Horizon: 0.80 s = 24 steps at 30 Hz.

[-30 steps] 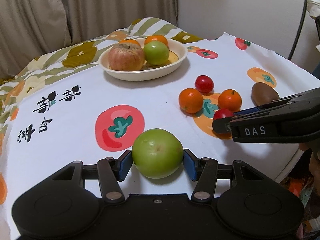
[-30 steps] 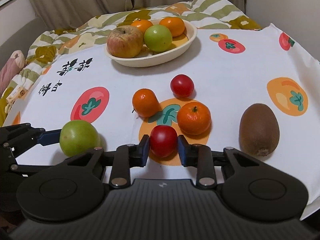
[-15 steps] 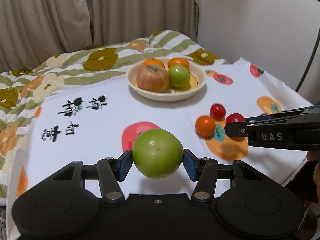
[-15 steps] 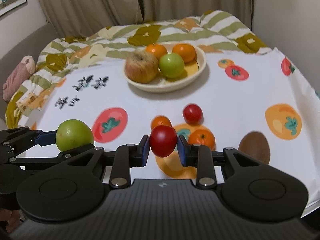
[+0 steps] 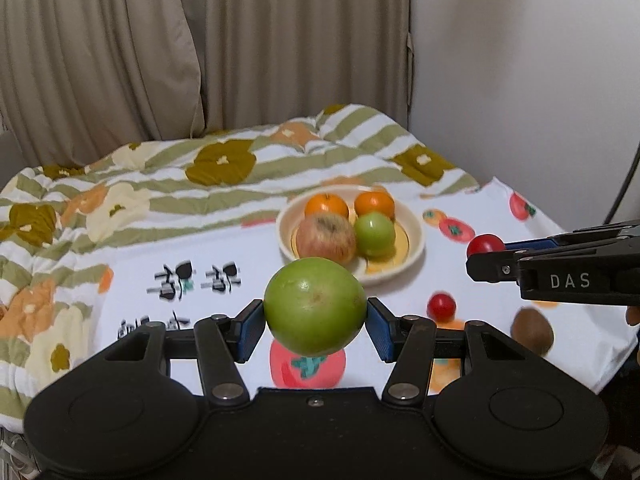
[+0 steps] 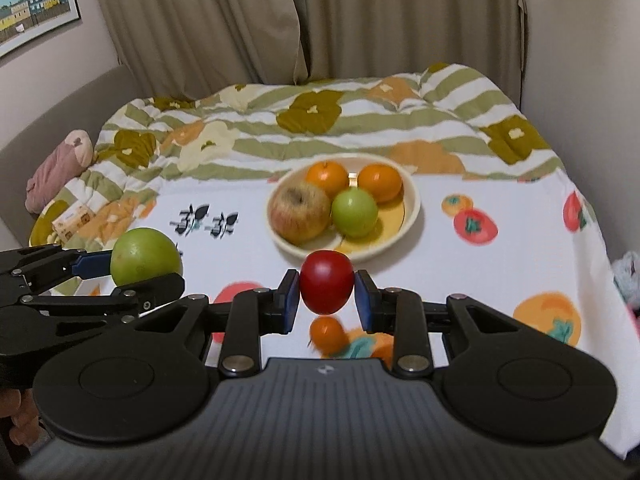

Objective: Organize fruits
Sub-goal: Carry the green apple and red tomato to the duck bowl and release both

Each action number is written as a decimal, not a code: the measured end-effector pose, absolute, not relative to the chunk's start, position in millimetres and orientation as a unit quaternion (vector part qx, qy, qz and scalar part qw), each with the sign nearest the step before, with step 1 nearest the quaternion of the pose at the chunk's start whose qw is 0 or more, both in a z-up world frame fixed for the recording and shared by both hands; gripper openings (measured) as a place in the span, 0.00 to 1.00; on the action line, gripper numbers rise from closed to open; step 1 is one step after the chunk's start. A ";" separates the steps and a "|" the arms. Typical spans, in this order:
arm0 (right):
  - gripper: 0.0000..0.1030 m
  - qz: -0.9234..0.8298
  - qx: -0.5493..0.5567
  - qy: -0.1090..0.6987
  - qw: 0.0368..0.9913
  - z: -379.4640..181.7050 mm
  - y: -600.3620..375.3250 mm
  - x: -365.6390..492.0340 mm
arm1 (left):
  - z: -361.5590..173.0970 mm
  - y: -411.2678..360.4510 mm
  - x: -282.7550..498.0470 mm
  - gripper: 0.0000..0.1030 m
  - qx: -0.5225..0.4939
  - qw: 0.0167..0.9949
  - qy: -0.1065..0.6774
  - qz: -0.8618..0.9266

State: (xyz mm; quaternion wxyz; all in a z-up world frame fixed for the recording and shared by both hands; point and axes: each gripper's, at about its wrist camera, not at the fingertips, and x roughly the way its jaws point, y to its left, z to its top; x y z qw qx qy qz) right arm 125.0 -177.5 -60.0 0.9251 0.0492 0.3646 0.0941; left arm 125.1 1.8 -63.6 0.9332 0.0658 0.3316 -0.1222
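the left gripper (image 5: 315, 322) clamps a large green apple (image 5: 315, 305) between its blue pads, clear above the printed cloth (image 5: 208, 320). the right gripper (image 6: 327, 297) pinches a small red fruit (image 6: 327, 282) the same way, also lifted off the cloth.

only the left wrist view shows a brown kiwi (image 5: 533, 326) near the cloth's right edge and a second small red fruit (image 5: 441, 306) lying loose, blurred. only the right wrist view shows a loose orange (image 6: 328, 334) under the held red fruit, a framed picture (image 6: 36, 0) on the wall, a pink soft toy (image 6: 60, 168) and a small box (image 6: 74, 222) at the left of the quilt (image 6: 320, 128).

the cream bowl (image 6: 412, 208) sits ahead of both grippers near the cloth's far edge, against the quilt. it holds a reddish apple (image 6: 299, 212), a small green apple (image 6: 354, 214) and two oranges (image 6: 327, 178) at the back. its front right part is bare. the cloth drops off at the right. curtains (image 5: 200, 48) hang behind.

the two grippers are side by side, apart, each seen from the side in the other's view.
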 end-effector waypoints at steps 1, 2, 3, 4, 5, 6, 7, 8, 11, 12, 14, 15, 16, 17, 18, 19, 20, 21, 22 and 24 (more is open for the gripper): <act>0.43 0.096 0.047 0.363 0.926 -58.3 -180.5 129.8 | -61.4 -0.5 128.2 0.57 0.065 0.934 0.330 -0.120; 0.43 0.098 0.046 0.362 0.926 -56.5 -183.3 134.3 | -58.7 -3.0 132.5 0.57 0.063 0.935 0.329 -0.117; 0.43 0.100 0.045 0.362 0.926 -54.9 -186.6 139.5 | -57.2 -5.5 136.1 0.57 0.062 0.935 0.329 -0.114; 0.43 0.104 0.043 0.362 0.926 -52.9 -190.5 146.3 | -56.0 -8.3 139.9 0.57 0.061 0.936 0.329 -0.111; 0.43 0.106 0.041 0.361 0.925 -52.1 -194.1 151.8 | -54.7 -11.5 144.2 0.57 0.059 0.936 0.329 -0.109; 0.43 0.109 0.038 0.360 0.926 -50.6 -197.4 157.5 | -53.9 -15.3 149.5 0.57 0.057 0.936 0.330 -0.107; 0.43 0.112 0.034 0.359 0.926 -49.3 -200.9 164.1 | -53.6 -18.6 154.3 0.57 0.056 0.936 0.331 -0.105; 0.43 0.114 0.031 0.358 0.926 -48.4 -204.5 171.0 | -53.8 -22.4 159.5 0.57 0.055 0.936 0.332 -0.104; 0.43 0.119 0.026 0.360 0.925 -49.6 -216.0 191.2 | -57.3 -34.9 174.5 0.57 0.054 0.934 0.338 -0.101; 0.43 0.121 0.025 0.361 0.924 -51.0 -219.4 197.8 | -58.9 -39.2 179.9 0.57 0.052 0.934 0.340 -0.100; 0.43 0.126 0.020 0.366 0.922 -56.1 -225.8 211.7 | -63.6 -48.5 190.3 0.57 0.053 0.932 0.345 -0.098; 0.43 0.128 0.019 0.369 0.920 -59.0 -228.4 217.8 | -66.5 -52.4 194.9 0.57 0.054 0.931 0.348 -0.098; 0.43 0.132 0.018 0.373 0.918 -63.4 -230.7 224.8 | -70.3 -57.2 200.3 0.57 0.054 0.930 0.351 -0.097; 0.43 0.135 0.018 0.376 0.916 -67.1 -232.9 230.6 | -74.1 -60.1 204.9 0.57 0.055 0.928 0.355 -0.096; 0.43 0.138 0.018 0.381 0.914 -71.5 -235.4 236.9 | -77.7 -64.0 209.3 0.57 0.057 0.927 0.359 -0.095; 0.43 0.141 0.017 0.385 0.912 -75.8 -236.9 242.7 | -81.7 -67.6 213.9 0.57 0.058 0.925 0.363 -0.094; 0.43 0.143 0.017 0.388 0.910 -79.7 -238.5 247.6 | -86.1 -71.6 218.8 0.57 0.060 0.924 0.367 -0.093; 0.43 0.145 0.017 0.391 0.909 -84.2 -240.5 253.4 | -89.9 -74.6 222.7 0.57 0.063 0.923 0.370 -0.092; 0.43 0.147 0.017 0.394 0.907 -87.9 -242.9 257.8 | -93.7 -78.1 226.0 0.57 0.066 0.921 0.372 -0.090; 0.43 0.150 0.016 0.400 0.904 -94.8 -246.9 267.3 | -102.3 -86.1 233.1 0.57 0.076 0.918 0.378 -0.089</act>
